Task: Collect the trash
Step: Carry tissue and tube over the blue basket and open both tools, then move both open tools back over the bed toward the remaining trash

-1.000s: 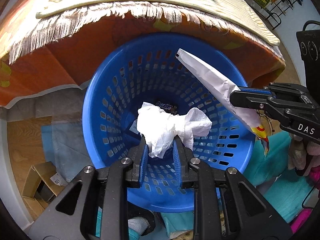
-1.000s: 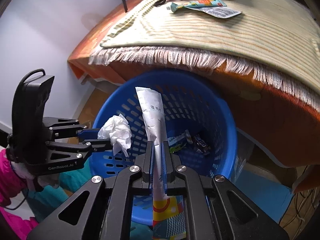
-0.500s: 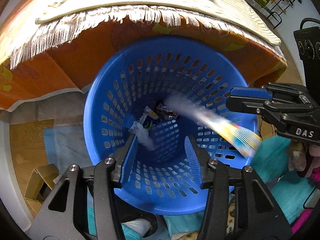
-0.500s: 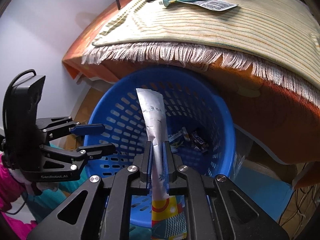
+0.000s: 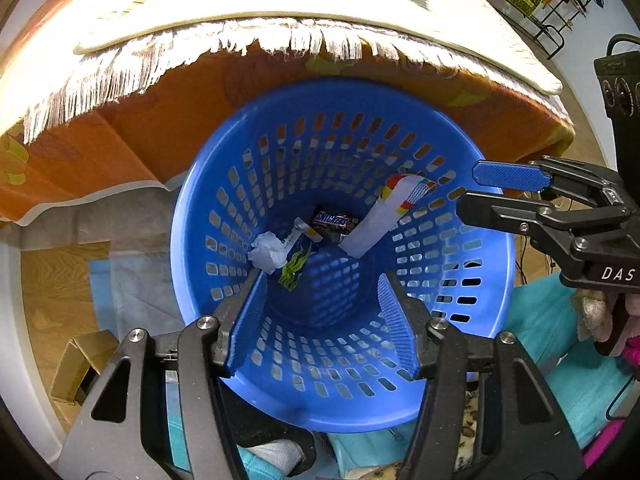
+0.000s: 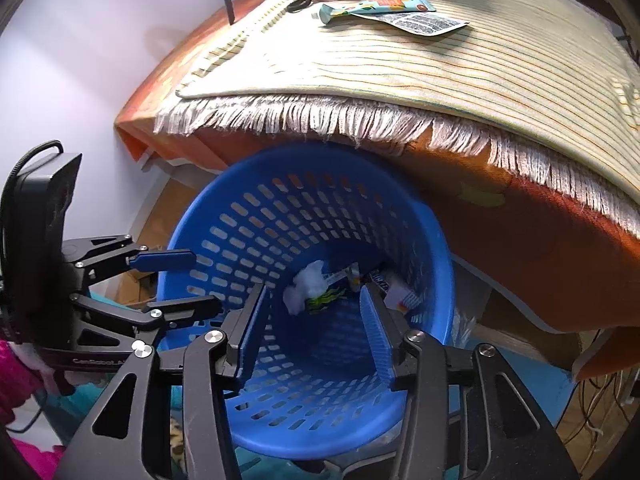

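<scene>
Both tools wide, empty over basket [image 6: 432, 240]. Remaining wrappers [image 6: 394, 10] lie upper centre on surface [image 6: 500, 64], long axes left-right; right tool [image 6: 316, 328] nearer than left tool [image 5: 320, 320].

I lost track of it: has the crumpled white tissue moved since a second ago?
Yes. The crumpled white tissue dropped from the left gripper's jaws to the bottom of the blue plastic basket.

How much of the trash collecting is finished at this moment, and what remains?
Done: a crumpled tissue, a long wrapper and a candy bar wrapper lie in the blue basket. In hand: nothing; the left gripper and right gripper are both open. Left: wrappers on the table.
</scene>
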Demonstrator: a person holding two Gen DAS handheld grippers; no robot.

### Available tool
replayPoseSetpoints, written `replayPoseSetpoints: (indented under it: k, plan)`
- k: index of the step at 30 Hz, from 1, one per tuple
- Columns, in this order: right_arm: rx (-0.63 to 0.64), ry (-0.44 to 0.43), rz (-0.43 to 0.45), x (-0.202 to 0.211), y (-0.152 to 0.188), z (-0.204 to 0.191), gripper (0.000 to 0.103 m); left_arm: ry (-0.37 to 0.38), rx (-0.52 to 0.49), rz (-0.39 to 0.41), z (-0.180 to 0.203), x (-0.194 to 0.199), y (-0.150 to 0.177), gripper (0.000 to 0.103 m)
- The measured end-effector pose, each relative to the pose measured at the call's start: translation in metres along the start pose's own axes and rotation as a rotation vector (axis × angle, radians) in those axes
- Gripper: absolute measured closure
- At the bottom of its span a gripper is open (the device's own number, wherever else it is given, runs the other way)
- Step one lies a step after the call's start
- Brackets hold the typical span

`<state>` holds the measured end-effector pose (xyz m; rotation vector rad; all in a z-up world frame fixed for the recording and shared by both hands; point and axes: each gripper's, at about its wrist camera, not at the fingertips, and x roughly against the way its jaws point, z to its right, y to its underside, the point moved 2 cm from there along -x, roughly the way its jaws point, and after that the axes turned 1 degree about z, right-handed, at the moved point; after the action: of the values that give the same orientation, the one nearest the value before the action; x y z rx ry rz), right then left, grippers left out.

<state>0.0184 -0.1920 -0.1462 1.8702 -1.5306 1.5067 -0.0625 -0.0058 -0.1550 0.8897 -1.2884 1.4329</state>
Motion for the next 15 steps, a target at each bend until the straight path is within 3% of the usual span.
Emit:
replayPoseSetpoints:
  k: [8, 15]
  plan:
    - [0.011, 0.033, 0.018, 0.005, -0.002, 0.001, 0.047, 0.001, 0.002, 0.000, -0.001, 0.000, -0.002, 0.043]
    - [0.008, 0.056, 0.056, 0.018, -0.007, 0.002, 0.046, 0.009, 0.025, 0.013, -0.003, 0.007, -0.013, 0.043]
